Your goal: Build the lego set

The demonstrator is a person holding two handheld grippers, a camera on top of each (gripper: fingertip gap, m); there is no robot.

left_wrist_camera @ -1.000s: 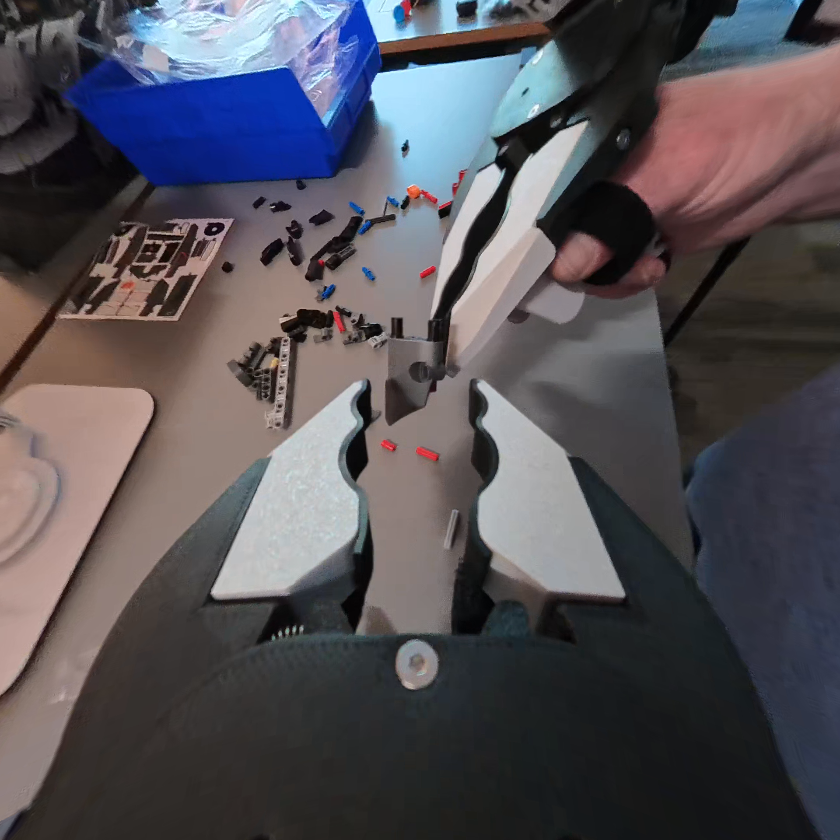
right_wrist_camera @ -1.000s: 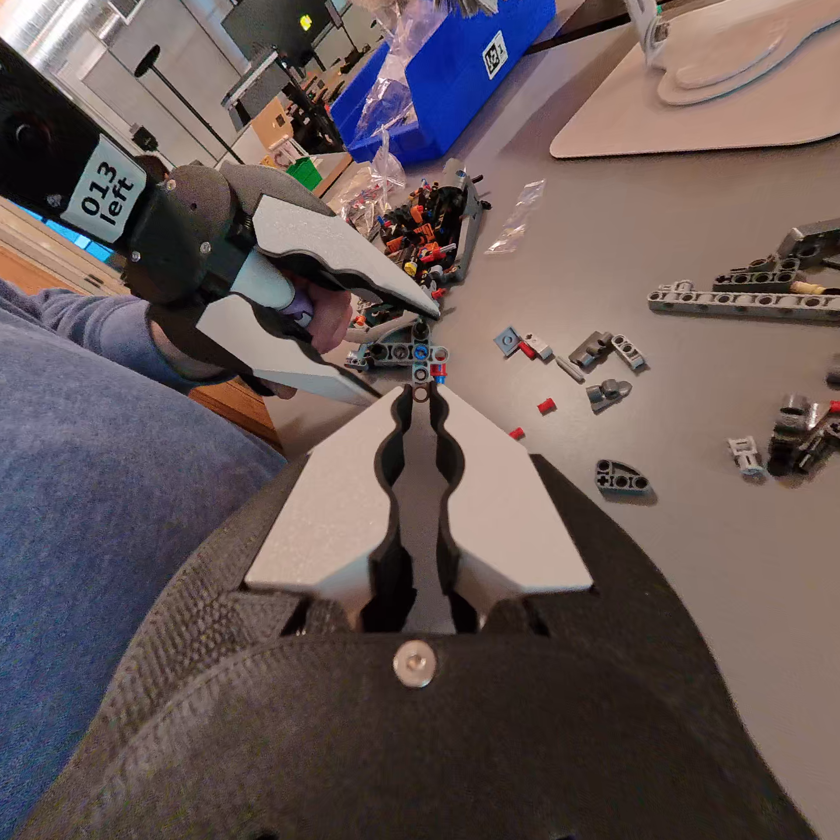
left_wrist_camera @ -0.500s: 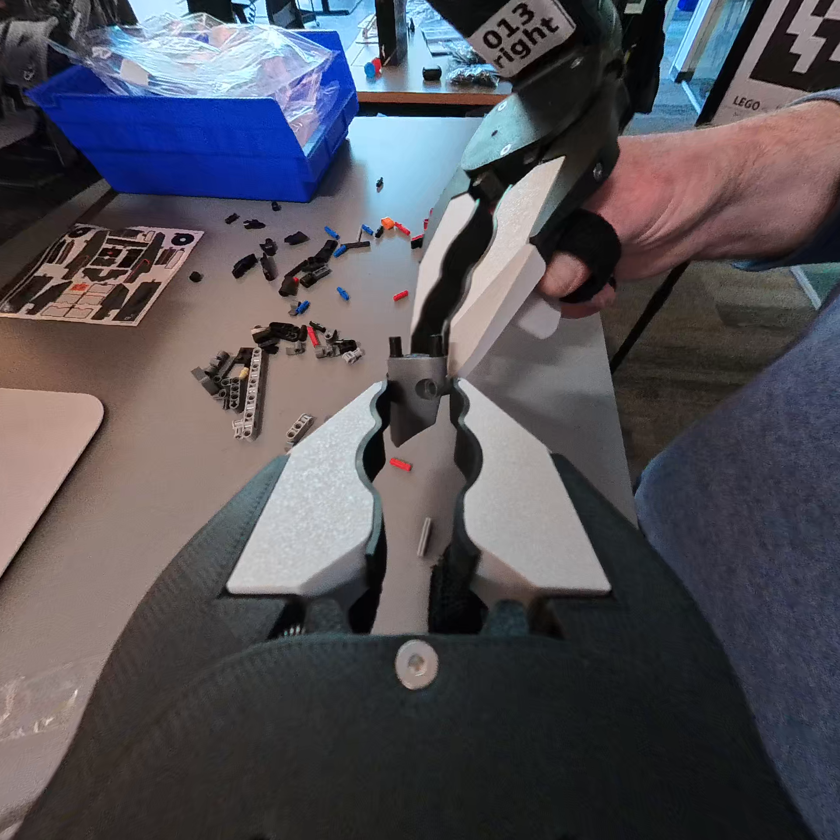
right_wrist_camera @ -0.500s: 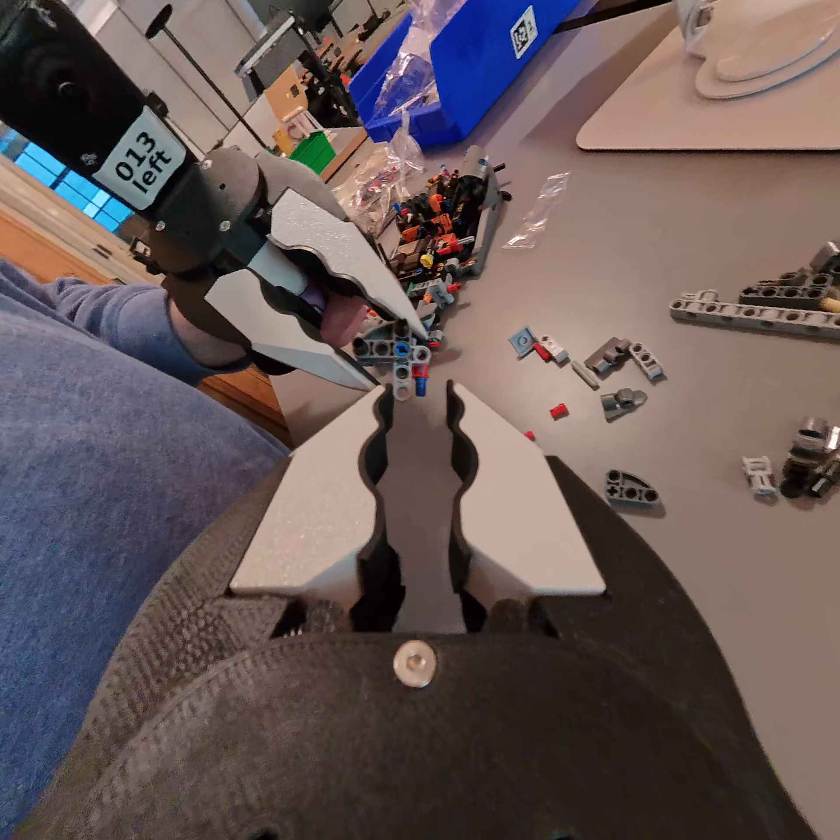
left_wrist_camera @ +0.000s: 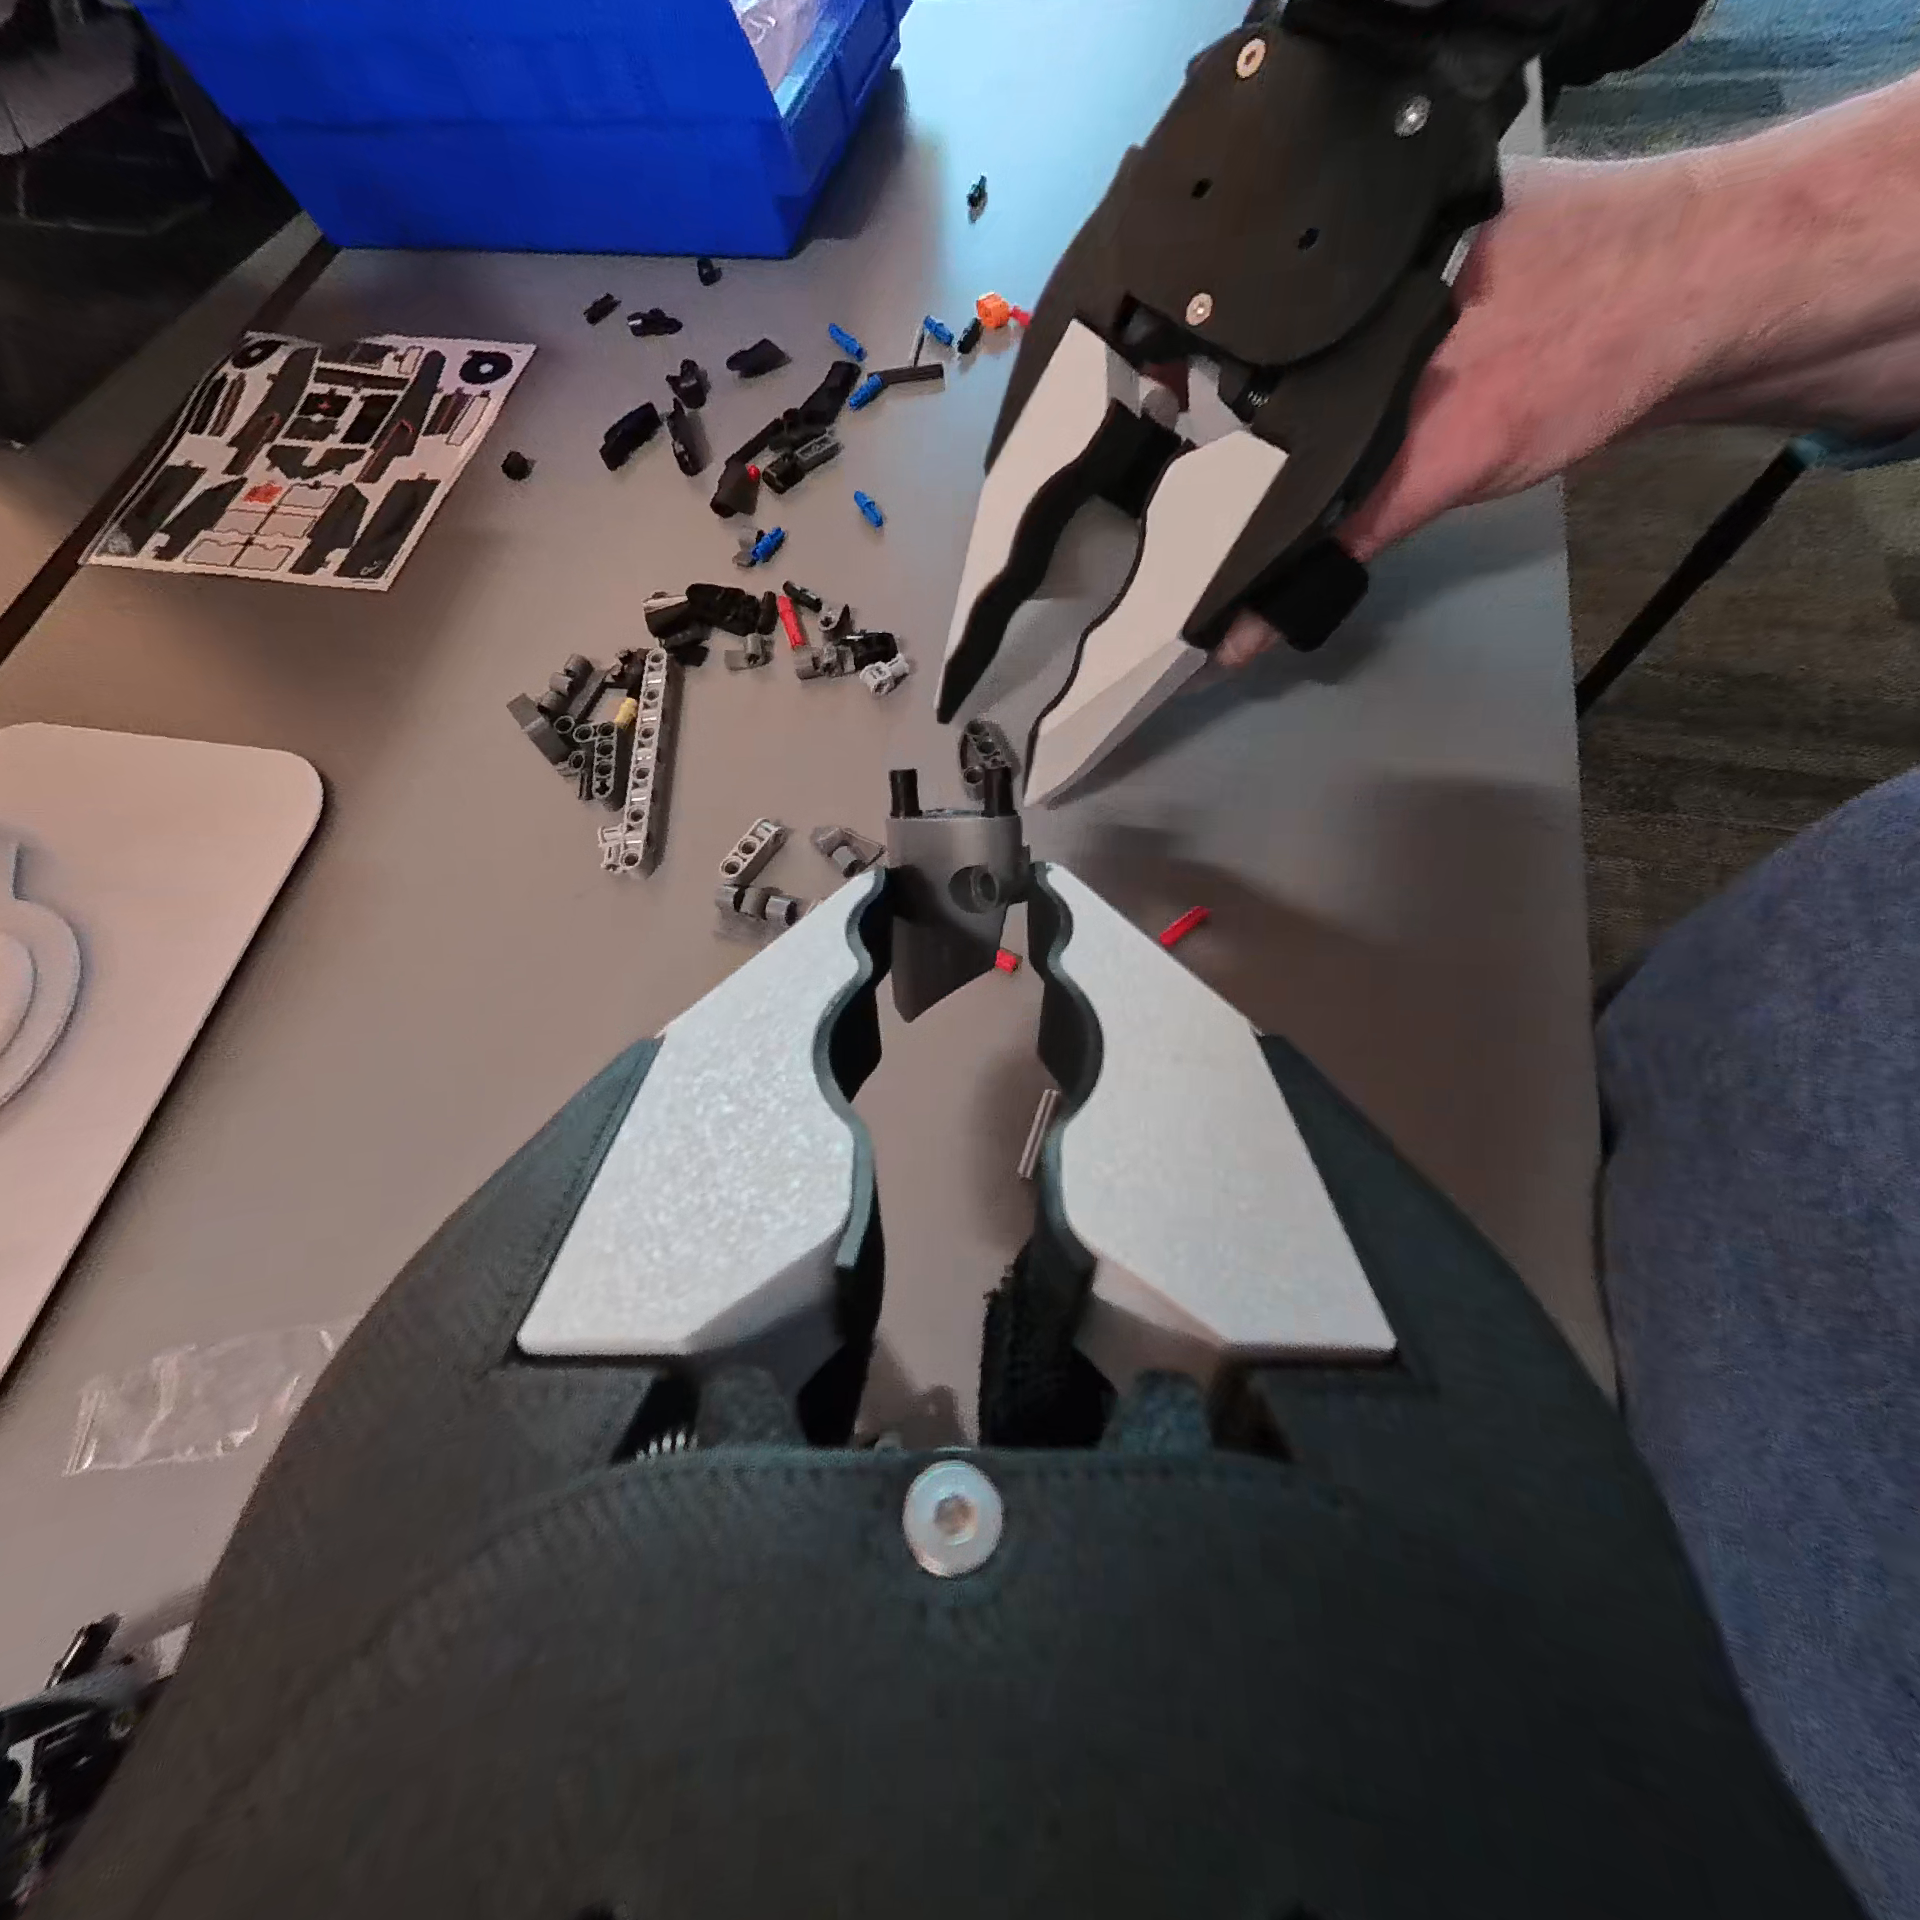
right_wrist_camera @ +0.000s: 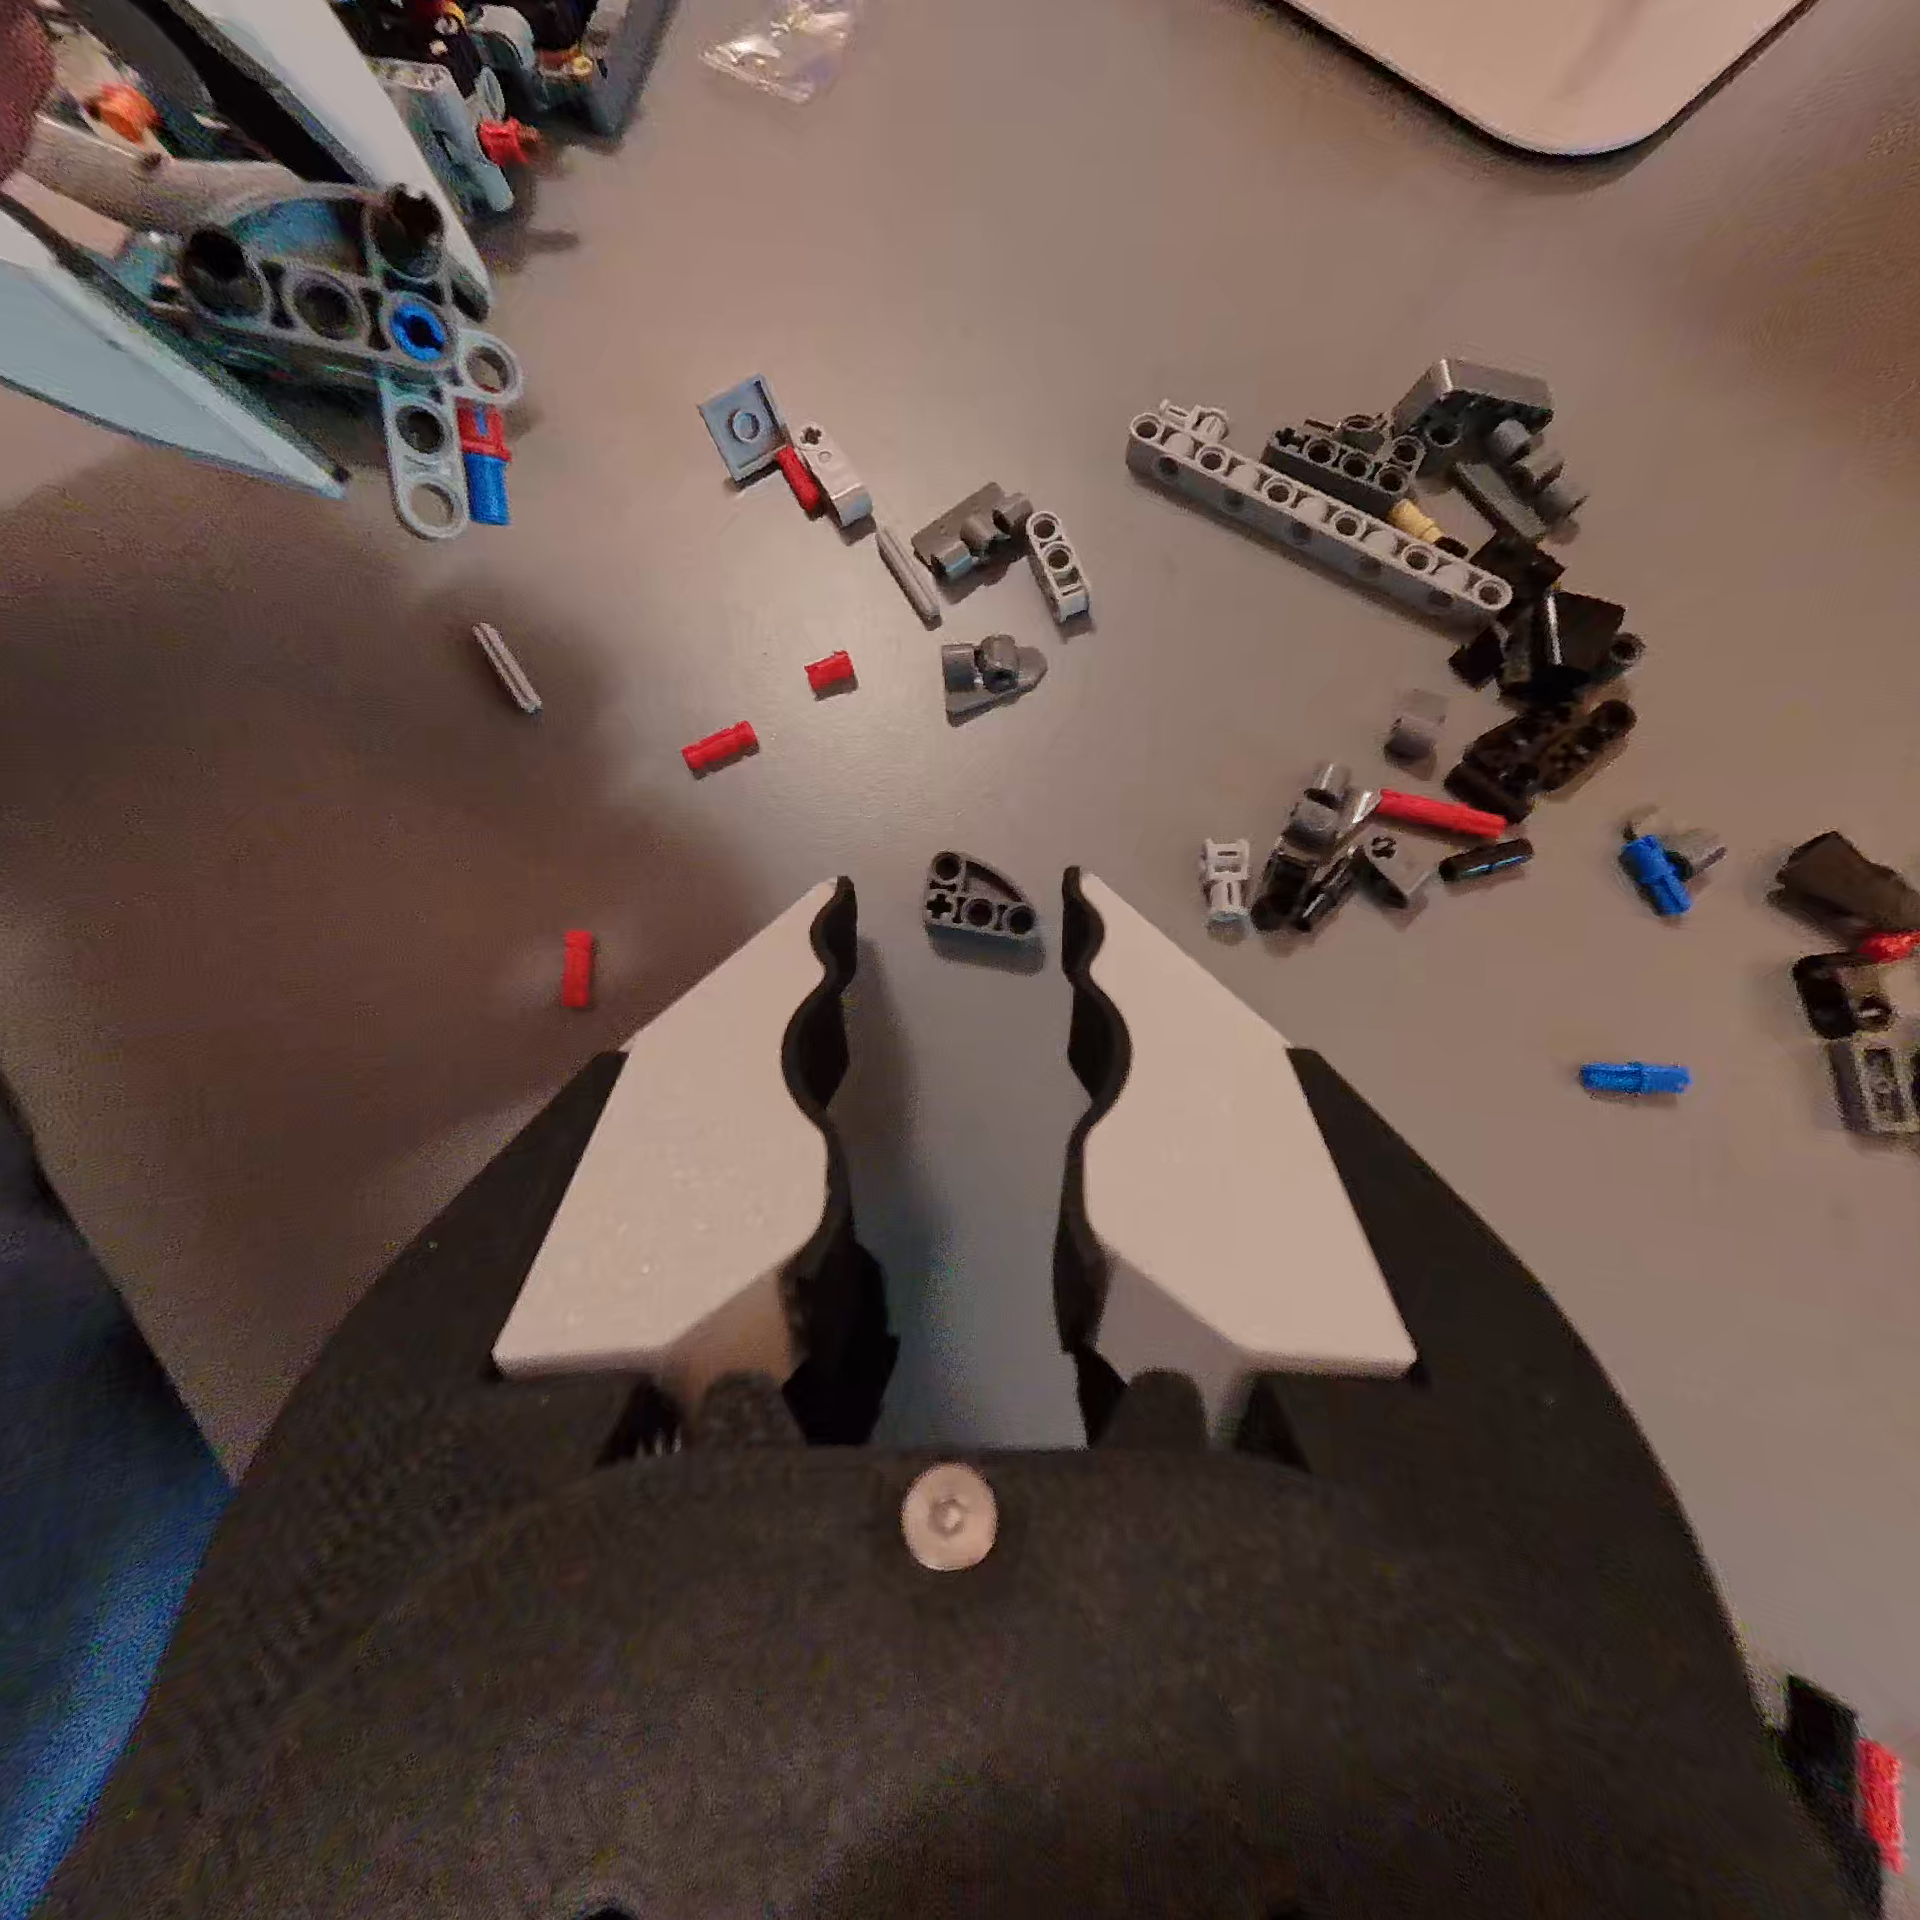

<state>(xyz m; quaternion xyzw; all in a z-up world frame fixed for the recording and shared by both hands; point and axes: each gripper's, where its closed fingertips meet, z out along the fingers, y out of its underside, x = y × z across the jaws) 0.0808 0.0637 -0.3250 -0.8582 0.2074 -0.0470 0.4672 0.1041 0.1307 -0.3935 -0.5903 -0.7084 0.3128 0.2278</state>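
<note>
Between the tips of the left gripper (left_wrist_camera: 956, 883), just above the middle of the left wrist view, sits the dark grey wedge-shaped Lego sub-assembly (left_wrist_camera: 951, 904), pinched at its sides by both fingers, with two black pegs standing up from its top edge and its pointed end hanging down over the grey table (left_wrist_camera: 468, 987). In the right wrist view the same sub-assembly (right_wrist_camera: 312, 301) shows at the upper left, with a row of round holes, a blue pin and a light grey beam hanging from it.

The right gripper (right_wrist_camera: 956, 904) has its jaws spread and grips nothing. A small dark grey curved Lego piece (right_wrist_camera: 979, 906) lies flat on the table between its fingertips, apart from both. In the left wrist view this gripper (left_wrist_camera: 992, 748) points down from the upper right, its tips just above the held sub-assembly.

Scattered red pins (right_wrist_camera: 719, 746) lie left of centre in the right wrist view, and a long light grey holed beam (right_wrist_camera: 1320, 520) lies at the upper right. A blue plastic bin (left_wrist_camera: 540, 114) and a sticker sheet (left_wrist_camera: 312, 457) fill the upper left of the left wrist view.
</note>
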